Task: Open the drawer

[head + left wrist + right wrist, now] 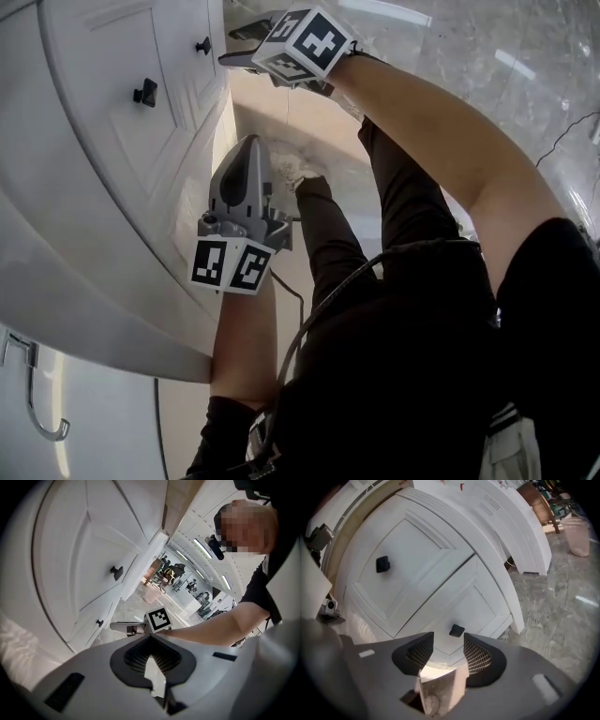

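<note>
A white curved cabinet point(94, 187) carries two drawer fronts, each with a small black knob. In the head view the upper knob point(145, 92) and the lower knob point(203, 45) both show. My right gripper point(242, 45) is open and empty, just right of the lower knob and not touching it. In the right gripper view that knob point(456, 630) sits just beyond the gap between the right gripper's point(448, 639) spread jaws. My left gripper point(251, 142) hangs beside the cabinet's side, jaws together, holding nothing. In the left gripper view it point(151, 639) points past both knobs point(116, 572).
Marble floor point(487, 56) lies beyond the cabinet. A metal hook point(37, 412) hangs at the lower left. The person's dark trouser legs point(328, 234) stand close to the cabinet's base. A pale basket point(576, 536) stands on the floor to the far right.
</note>
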A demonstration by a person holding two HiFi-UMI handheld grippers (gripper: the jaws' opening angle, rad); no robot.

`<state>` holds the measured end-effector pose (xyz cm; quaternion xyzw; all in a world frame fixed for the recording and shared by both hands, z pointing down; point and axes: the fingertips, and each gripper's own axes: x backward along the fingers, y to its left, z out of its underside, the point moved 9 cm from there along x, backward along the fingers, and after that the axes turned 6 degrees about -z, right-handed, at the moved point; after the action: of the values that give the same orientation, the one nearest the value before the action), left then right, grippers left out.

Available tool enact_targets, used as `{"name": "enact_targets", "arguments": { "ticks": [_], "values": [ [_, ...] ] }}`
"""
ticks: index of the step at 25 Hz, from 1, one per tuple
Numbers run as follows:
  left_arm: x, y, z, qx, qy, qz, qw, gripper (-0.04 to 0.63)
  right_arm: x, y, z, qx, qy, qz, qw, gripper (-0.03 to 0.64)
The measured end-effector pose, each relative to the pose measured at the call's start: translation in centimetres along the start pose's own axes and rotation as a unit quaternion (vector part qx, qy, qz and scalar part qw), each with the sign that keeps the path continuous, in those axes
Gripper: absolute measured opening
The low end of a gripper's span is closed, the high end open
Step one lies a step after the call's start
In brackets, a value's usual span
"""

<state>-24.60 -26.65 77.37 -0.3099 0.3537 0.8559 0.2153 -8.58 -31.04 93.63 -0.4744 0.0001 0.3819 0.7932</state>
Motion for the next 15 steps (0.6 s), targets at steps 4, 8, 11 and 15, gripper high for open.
{"name": "enact_targets", "arguments": {
  "ticks": [4, 8, 11, 15],
  "values": [
    [-0.2, 0.6, 0.4, -0.008, 0.003, -0.004, 1.0, -0.009, -1.8, -1.9, 0.1, -0.043, -0.023, -0.006, 0.999, 0.17],
    [-0.5, 0.8, 0.7, -0.029, 0.011, -0.01, 0.9995, -0.009, -3.1, -3.1, 0.0, -0.055, -0.022, -0.016, 0.998, 0.17],
    [-0.8, 1.1, 0.7, -0.045, 0.017, -0.021, 0.9986, -0.009, -4.2, -3.6, 0.0, -0.061, -0.015, -0.029, 0.998, 0.169],
    [-1.2, 1.2, 1.0, -0.048, 0.023, -0.023, 0.9983, -0.009, -5.2, -4.3, -0.1, -0.08, -0.021, -0.037, 0.996, 0.169]
  ]
}}
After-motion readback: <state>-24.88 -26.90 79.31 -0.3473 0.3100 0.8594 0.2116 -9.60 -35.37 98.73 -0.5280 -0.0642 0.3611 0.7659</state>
